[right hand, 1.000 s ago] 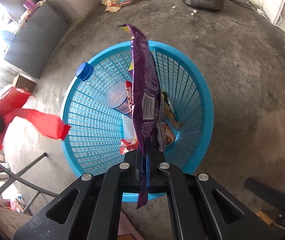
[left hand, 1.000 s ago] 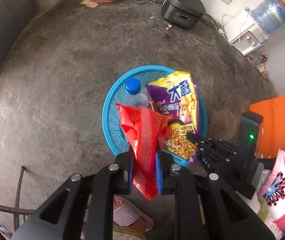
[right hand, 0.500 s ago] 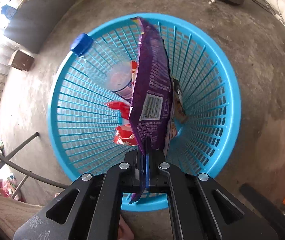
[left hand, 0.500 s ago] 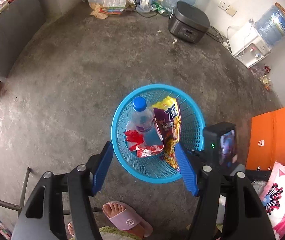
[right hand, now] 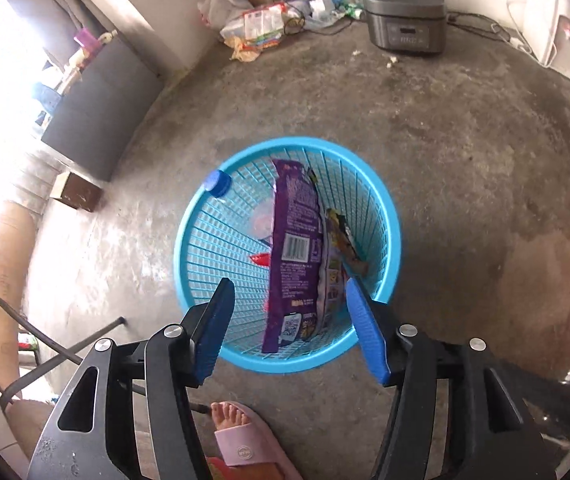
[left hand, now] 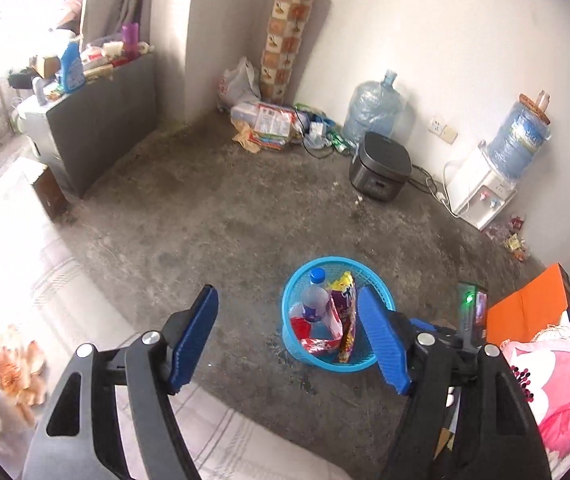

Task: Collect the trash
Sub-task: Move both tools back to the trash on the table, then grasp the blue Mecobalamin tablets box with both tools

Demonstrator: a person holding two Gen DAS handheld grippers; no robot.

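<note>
A round, sky-blue plastic mesh basket (right hand: 381, 208) stands on the rough grey concrete floor (right hand: 465, 152), and the trash lies inside it. A purple foil snack bag (right hand: 293, 256) stands on edge across the middle of the basket, its barcode side facing the right wrist camera. Just to its right sits a second, darker crumpled wrapper (right hand: 343, 240), leaning against the basket wall. Left of the purple bag, a clear plastic bottle with a blue cap (right hand: 217, 182) rests tilted, its cap near the rim. A red plastic wrapper (left hand: 317, 343) lies at the bottom, partly hidden beneath the bottle and the bag.

The right tool (right hand: 289, 328) hangs above the near rim of the basket with its blue-padded fingers (right hand: 213, 332) spread wide apart, holding nothing. The left tool (left hand: 289, 344) is likewise wide apart and empty, well above the floor and to the left of the basket; its right finger overlaps the basket's edge in the left wrist view.

A bare foot in a pink slide sandal (right hand: 241, 440) stands on the floor just beside the basket. Against the far wall sit a black rice cooker (left hand: 381, 176), a white water dispenser with a blue bottle (left hand: 485, 188), and a heap of bags and packets (left hand: 265, 120). An orange box (left hand: 525, 312) lies at the right.
</note>
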